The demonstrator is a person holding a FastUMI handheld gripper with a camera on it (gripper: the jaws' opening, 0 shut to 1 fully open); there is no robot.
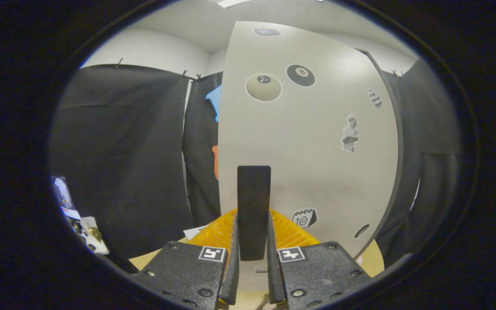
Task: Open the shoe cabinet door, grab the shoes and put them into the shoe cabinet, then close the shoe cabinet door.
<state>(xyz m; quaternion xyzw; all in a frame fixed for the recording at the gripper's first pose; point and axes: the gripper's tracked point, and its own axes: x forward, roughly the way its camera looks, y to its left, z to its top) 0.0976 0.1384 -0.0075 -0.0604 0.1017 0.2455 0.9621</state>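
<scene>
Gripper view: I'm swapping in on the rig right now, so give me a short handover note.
Gripper: shut on the black door handle, both fingers pressing its sides.
Shoe cabinet door: pale, stickered, just ahead of the fingers; whether it is being opened or closed cannot be told.
A yellow ribbed item lies under the handle, beside the door's foot.
Left: can't tell; check for shoes and inside the cabinet first.

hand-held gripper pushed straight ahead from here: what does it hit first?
The hand-held gripper is already shut on the black door handle between its fingers. Straight on, that handle backs onto the grey sticker-covered cabinet door, so it would likely just press the door. Depth is unclear.
</scene>
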